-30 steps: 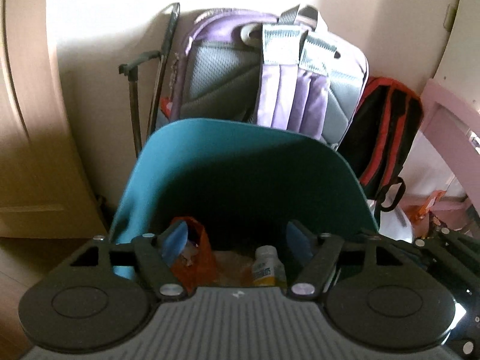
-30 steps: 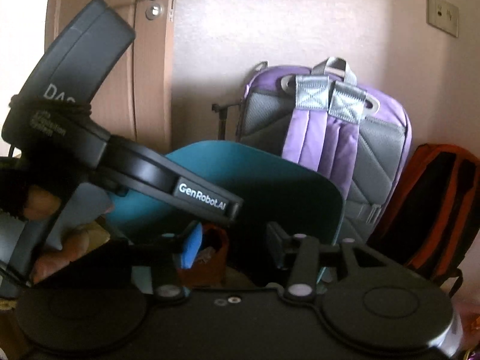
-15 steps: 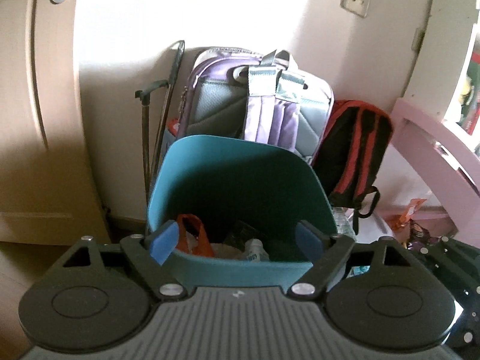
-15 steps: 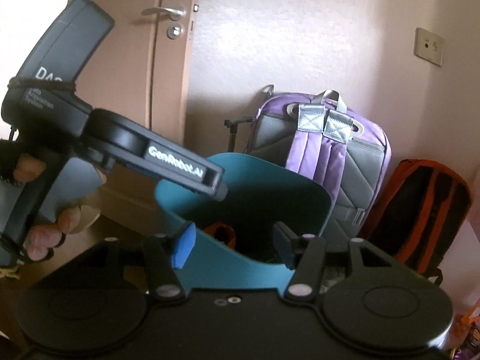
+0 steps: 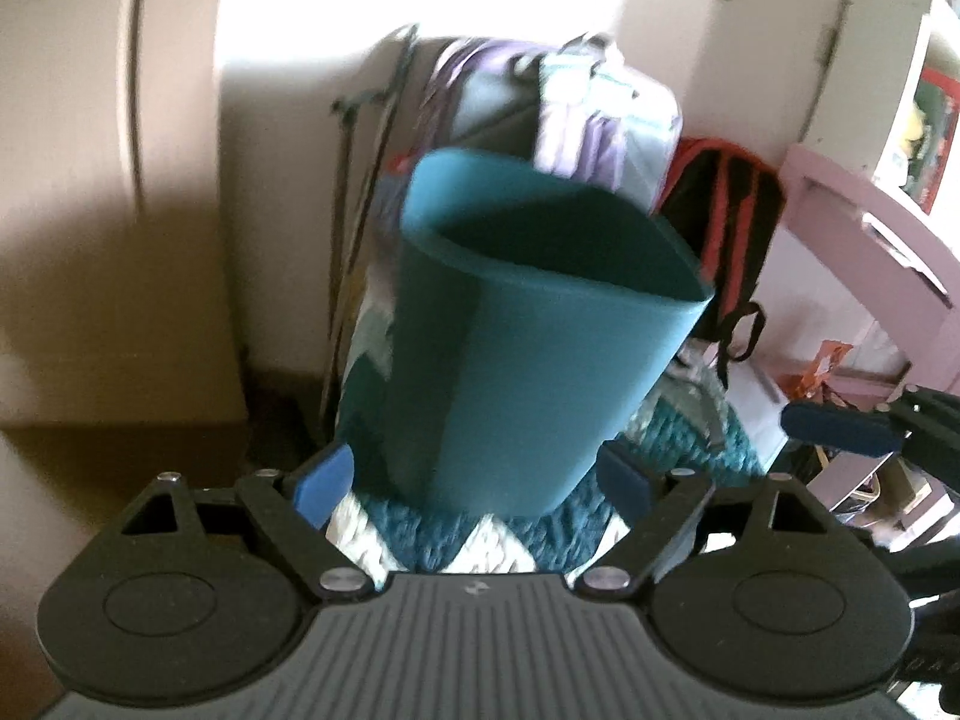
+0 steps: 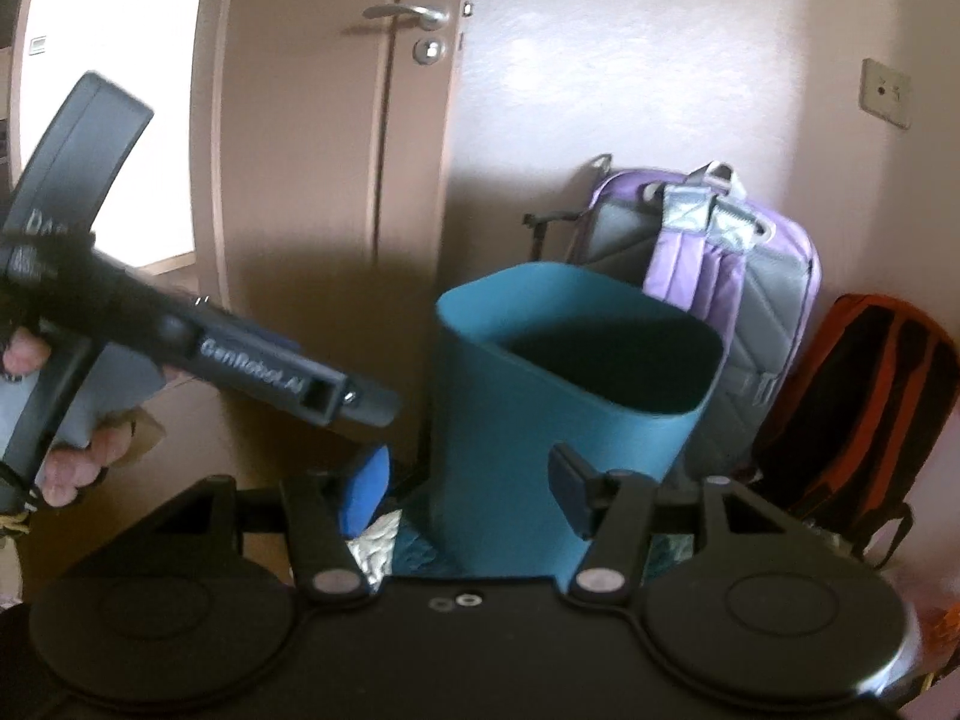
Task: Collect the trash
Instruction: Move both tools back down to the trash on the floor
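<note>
A tall teal trash bin point(image 5: 528, 330) stands on a teal and white knitted rug point(image 5: 480, 540); from here its inside is dark and whatever it holds is hidden. My left gripper point(image 5: 474, 480) is short of the bin's base, jaws opening, nothing pressed between the blue pads point(image 5: 324, 480). In the right wrist view the bin point(image 6: 564, 420) is just beyond my right gripper point(image 6: 468, 492), whose jaws are also opening and hold nothing. The left gripper's body point(image 6: 264, 366) shows at the left, held by a hand point(image 6: 66, 462).
A purple and grey backpack point(image 6: 720, 252) and a black and orange backpack point(image 6: 858, 408) lean on the wall behind the bin. A brown door point(image 6: 336, 180) is at the left. Pink furniture point(image 5: 870, 240) and small clutter point(image 5: 828, 366) lie at the right.
Both grippers have drawn back from the bin and their jaws have widened. The orange bag and bottle seen inside the bin earlier are out of sight.
</note>
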A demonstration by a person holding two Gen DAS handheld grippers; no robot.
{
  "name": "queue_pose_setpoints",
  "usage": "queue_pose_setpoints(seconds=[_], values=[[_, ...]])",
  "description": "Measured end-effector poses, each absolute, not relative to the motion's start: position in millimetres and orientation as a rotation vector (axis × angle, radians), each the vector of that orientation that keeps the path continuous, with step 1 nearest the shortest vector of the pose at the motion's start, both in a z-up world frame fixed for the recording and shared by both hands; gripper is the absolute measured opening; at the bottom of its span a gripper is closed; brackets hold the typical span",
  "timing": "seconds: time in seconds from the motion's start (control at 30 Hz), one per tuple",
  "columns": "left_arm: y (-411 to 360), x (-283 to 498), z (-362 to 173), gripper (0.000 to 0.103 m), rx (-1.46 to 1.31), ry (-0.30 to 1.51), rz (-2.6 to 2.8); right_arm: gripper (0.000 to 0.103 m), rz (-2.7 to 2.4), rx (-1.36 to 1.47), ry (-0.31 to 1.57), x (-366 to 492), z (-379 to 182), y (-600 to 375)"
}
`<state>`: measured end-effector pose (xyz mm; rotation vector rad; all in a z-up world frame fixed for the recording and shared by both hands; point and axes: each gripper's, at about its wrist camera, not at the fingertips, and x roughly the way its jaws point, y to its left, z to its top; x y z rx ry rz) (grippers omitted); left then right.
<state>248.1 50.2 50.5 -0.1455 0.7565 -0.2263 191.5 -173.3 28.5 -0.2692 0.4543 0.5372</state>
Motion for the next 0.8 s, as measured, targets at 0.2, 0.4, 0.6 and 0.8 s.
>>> queue_pose_setpoints(seconds=[0.2, 0.4, 0.6, 0.8], values=[[85, 254, -25, 0.089, -0.143, 0.878, -0.165, 0.060, 0.585, -0.256, 0.565, 201, -39, -159], [122, 276, -129, 0.089, -0.152, 1.078, -0.101, 0.061, 0.605, -0.309, 0.725, 222, -150, -136], [155, 293, -246, 0.089, -0.172, 1.331, -0.044, 0.061, 0.623, -0.376, 0.883, 243, -259, -115], [177, 305, -352, 0.089, -0.130, 1.499, 0.006, 0.061, 0.697, -0.458, 1.031, 258, -361, -89]])
